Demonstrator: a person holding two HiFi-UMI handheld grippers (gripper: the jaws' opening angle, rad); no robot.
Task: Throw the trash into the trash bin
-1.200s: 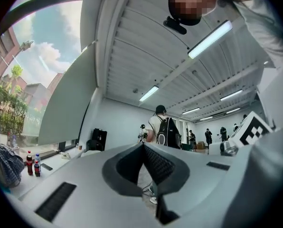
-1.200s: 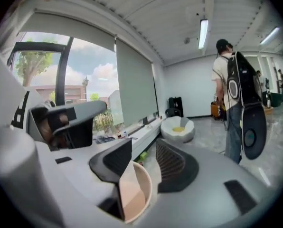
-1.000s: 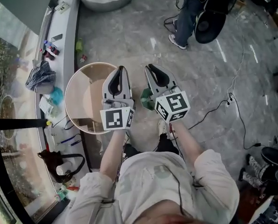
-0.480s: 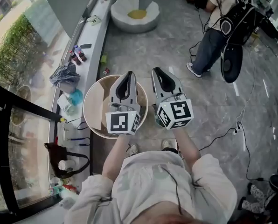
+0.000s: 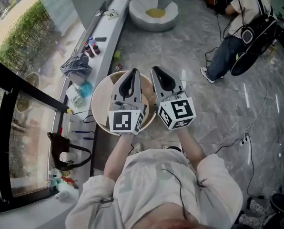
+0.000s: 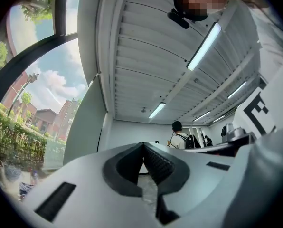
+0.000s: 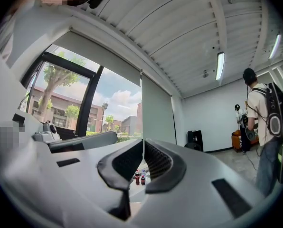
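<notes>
No trash shows in either grip. The loose pieces in sight are small green scraps (image 5: 116, 55) on the floor just beyond the far rim of the trash bin (image 5: 100, 97). They look light and crushable, so pinch one gently across its middle. Your left gripper (image 5: 132, 73) hangs over the bin, jaws clenched tip to tip; whether a thin film sits behind the tips, I cannot tell. Your right gripper (image 5: 155, 71), above the bin's right rim, has just been closing its jaws on nothing.

Off-white shirt (image 5: 151, 185), sleeves to the elbows, thin black cable (image 5: 180, 194) down its front. At twelve o'clock, grey left gripper (image 5: 132, 71) and right gripper (image 5: 154, 69), each with a black-and-white marker cube.
</notes>
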